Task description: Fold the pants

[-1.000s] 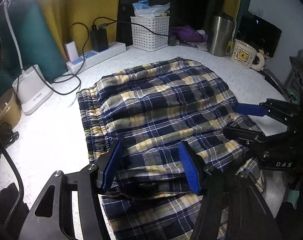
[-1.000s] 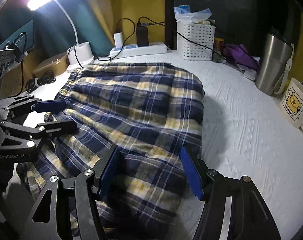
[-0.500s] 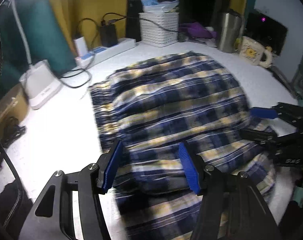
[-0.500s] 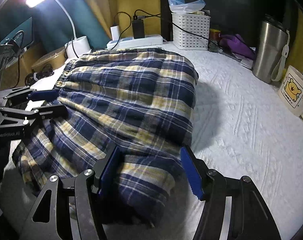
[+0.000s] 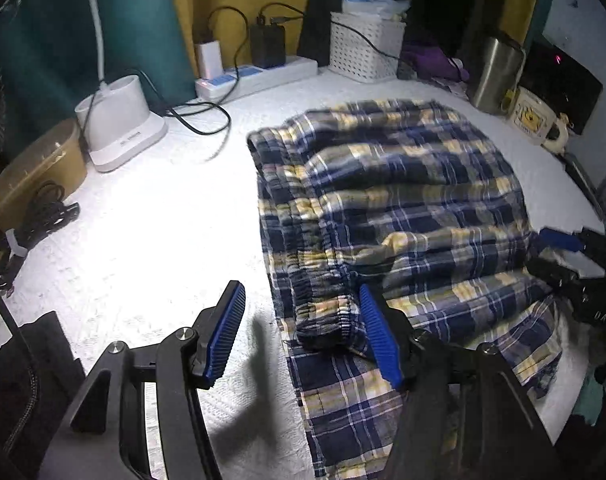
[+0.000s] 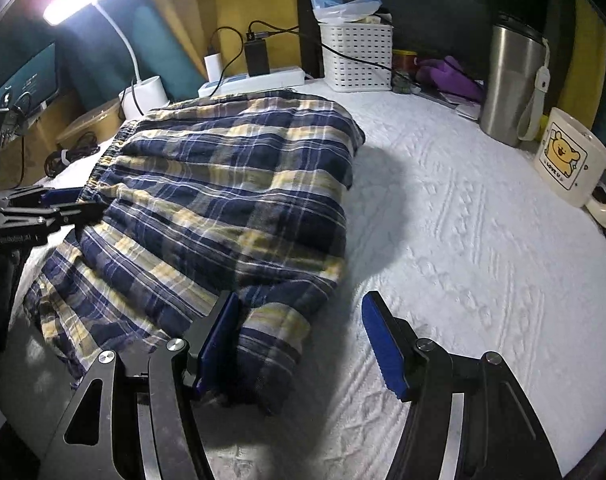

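The navy and yellow plaid pants lie folded in a thick stack on the white textured cover. My left gripper is open at the stack's near left corner. The elastic waistband end sits against its right pad, and bare cover shows by the left pad. My right gripper is open at the pants' near right corner, with a fabric fold beside its left pad. Each gripper shows in the other's view: the right, the left. A lower fabric layer trails toward the near edge.
Along the back stand a white lamp base, a power strip with chargers and cables, and a white basket. At the right are a steel tumbler and a bear mug. A brown box sits at far left.
Both grippers slid outward off the fabric, the left to the left and the right to the right. Each now straddles an outer corner of the stack instead of its middle.
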`<state>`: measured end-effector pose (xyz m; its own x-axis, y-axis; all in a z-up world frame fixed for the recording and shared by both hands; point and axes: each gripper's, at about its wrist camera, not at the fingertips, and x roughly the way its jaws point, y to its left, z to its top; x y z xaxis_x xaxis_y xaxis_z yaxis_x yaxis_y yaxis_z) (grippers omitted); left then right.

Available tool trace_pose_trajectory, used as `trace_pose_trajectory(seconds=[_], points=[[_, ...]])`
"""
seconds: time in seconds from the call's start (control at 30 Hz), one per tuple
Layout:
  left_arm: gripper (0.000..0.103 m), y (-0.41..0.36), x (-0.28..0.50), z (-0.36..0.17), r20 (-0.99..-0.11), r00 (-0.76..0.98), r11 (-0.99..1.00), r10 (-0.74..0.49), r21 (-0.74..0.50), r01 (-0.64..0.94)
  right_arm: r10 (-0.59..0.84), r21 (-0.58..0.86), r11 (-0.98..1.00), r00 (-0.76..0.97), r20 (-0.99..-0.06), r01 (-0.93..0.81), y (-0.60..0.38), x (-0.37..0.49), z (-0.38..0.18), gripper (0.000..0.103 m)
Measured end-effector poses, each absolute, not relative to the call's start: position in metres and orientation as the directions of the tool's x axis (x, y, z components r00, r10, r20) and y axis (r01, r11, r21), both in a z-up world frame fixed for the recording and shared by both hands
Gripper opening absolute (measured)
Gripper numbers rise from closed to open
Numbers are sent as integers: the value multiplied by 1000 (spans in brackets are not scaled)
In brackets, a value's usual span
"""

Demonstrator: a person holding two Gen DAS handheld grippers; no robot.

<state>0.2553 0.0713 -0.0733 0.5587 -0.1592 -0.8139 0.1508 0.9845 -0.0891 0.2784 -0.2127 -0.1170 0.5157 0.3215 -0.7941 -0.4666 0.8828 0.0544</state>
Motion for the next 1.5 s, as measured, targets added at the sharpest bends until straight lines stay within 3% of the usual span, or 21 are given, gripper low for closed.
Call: trace_pose_trajectory(seconds=[0.4, 1.27, 1.5], points=[[64, 72, 271, -34, -744, 644, 983, -177, -100, 155, 303, 52, 900, 534, -789, -434, -221, 287, -104, 71], [67, 59, 342, -75, -792, 570, 973, -218, -132, 190, 267, 3, 907, 569, -778, -421, -206, 346, -97, 75], [80, 74, 354, -95, -811, 531, 969, -245, -184, 166, 281, 13, 897, 548, -788, -442, -193, 359, -106, 75]])
